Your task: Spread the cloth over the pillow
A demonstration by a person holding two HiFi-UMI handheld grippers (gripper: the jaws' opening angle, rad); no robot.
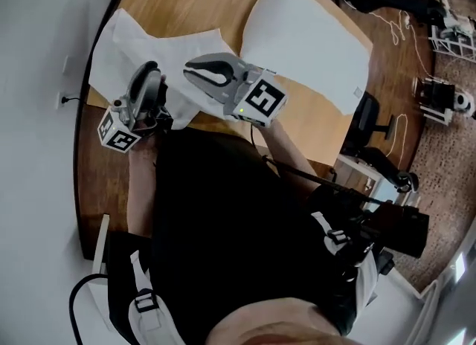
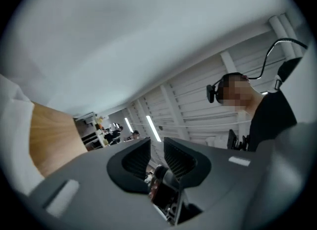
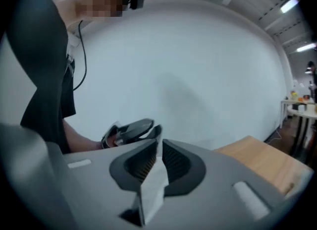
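- The right tool (image 3: 157, 147) is closed on a fold of the white cloth (image 1: 160, 50), likely so that the near edge can be lifted and drawn across.
- The left tool (image 2: 156, 144) stands narrowly apart with nothing between its pads. The cloth lies just beside it.
- Farther off, the rest of the cloth lies rumpled on the table (image 1: 186, 1).
- The pillow (image 1: 305, 42) sits beyond to the right, still uncovered.
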